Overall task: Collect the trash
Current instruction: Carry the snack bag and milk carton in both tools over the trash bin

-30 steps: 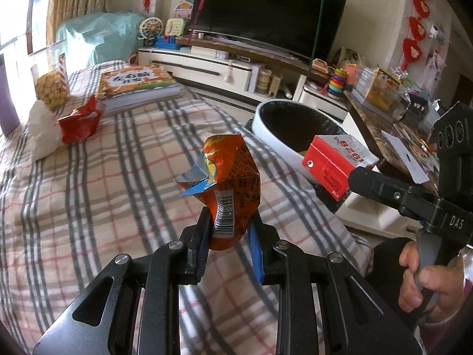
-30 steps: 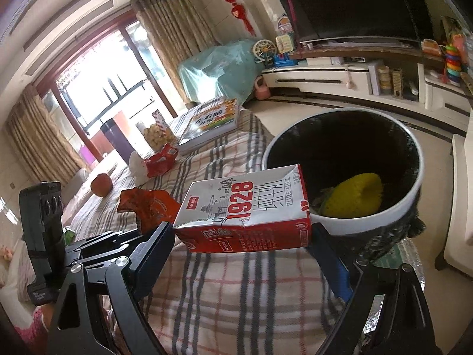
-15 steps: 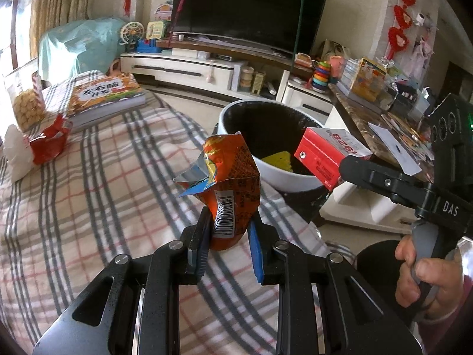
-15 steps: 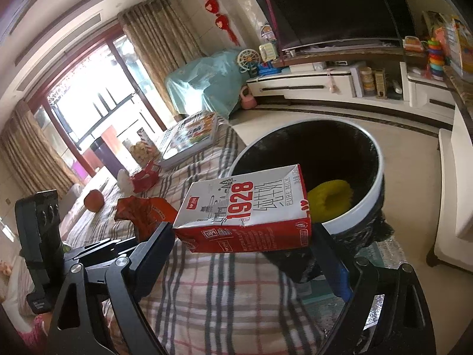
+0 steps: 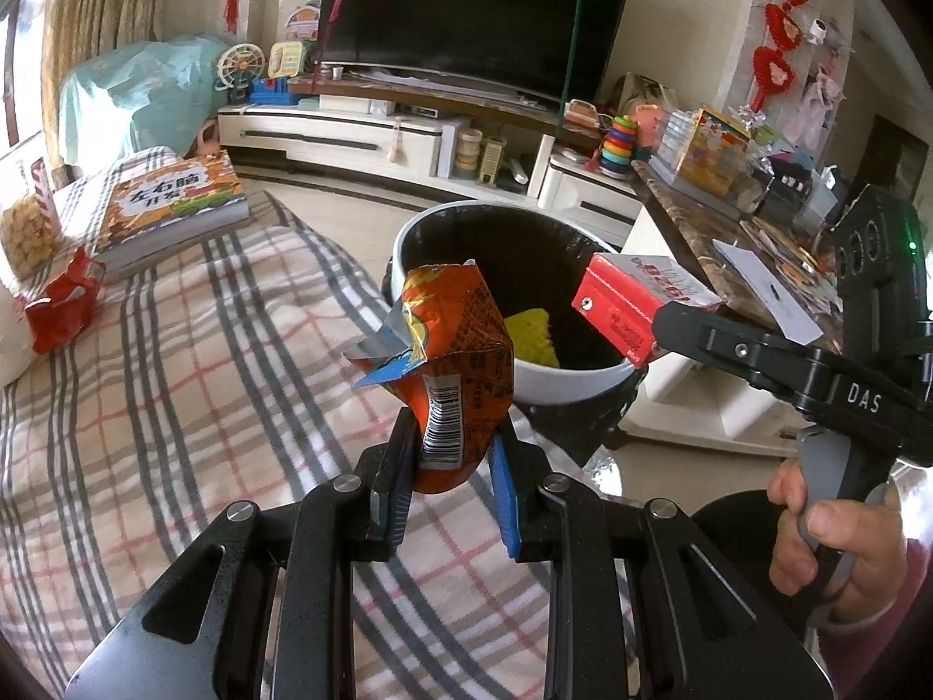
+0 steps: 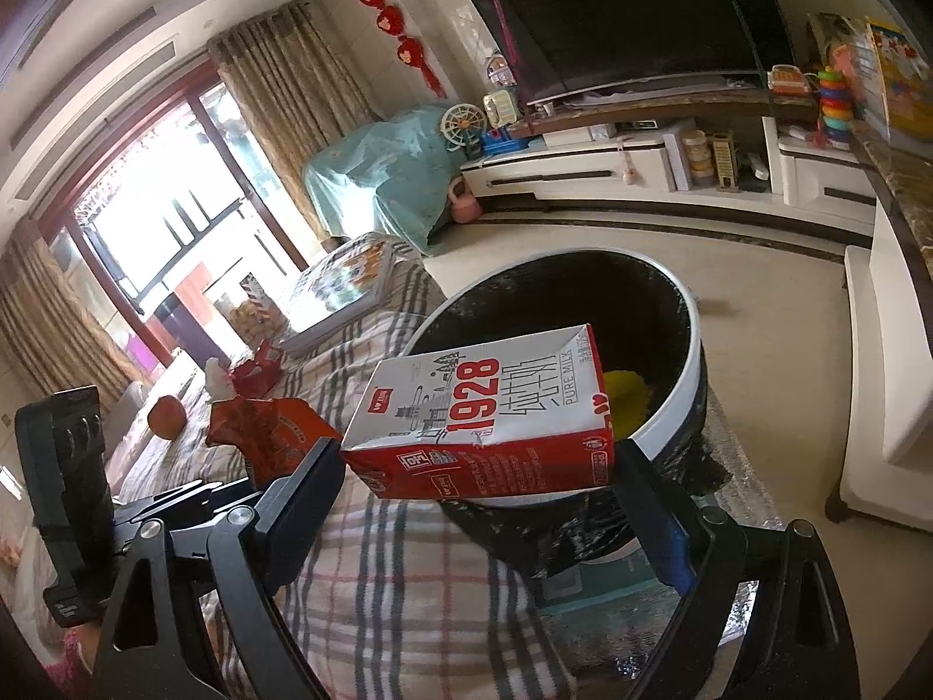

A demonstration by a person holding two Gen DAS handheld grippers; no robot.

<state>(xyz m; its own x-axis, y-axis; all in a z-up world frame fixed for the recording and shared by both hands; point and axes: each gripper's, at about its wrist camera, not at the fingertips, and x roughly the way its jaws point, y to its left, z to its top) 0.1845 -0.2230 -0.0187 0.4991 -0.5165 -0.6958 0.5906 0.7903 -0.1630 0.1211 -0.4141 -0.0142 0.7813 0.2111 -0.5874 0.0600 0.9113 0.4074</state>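
Observation:
My left gripper (image 5: 452, 443) is shut on a crumpled orange snack wrapper (image 5: 455, 350) and holds it upright over the plaid-covered surface (image 5: 204, 408), just short of the bin. The white-rimmed bin with a black liner (image 5: 560, 376) stands beyond the edge, with something yellow (image 5: 533, 332) inside. My right gripper (image 6: 478, 461) grips a red and white milk carton (image 6: 490, 408) lengthwise between widely spread jaws, at the bin's near rim (image 6: 694, 373). The carton (image 5: 630, 306) also shows at the right of the left wrist view. The wrapper (image 6: 262, 437) appears at the left of the right wrist view.
A thick book (image 5: 169, 204), a red wrapper (image 5: 58, 306) and a bag of snacks (image 5: 23, 227) lie at the far left of the plaid cover. An orange fruit (image 6: 166, 417) sits further back. A cluttered side table (image 5: 729, 268) stands right of the bin.
Both grippers have moved towards the bin with their loads. The bin now looks nearer and larger in both views, and the carton has reached its rim.

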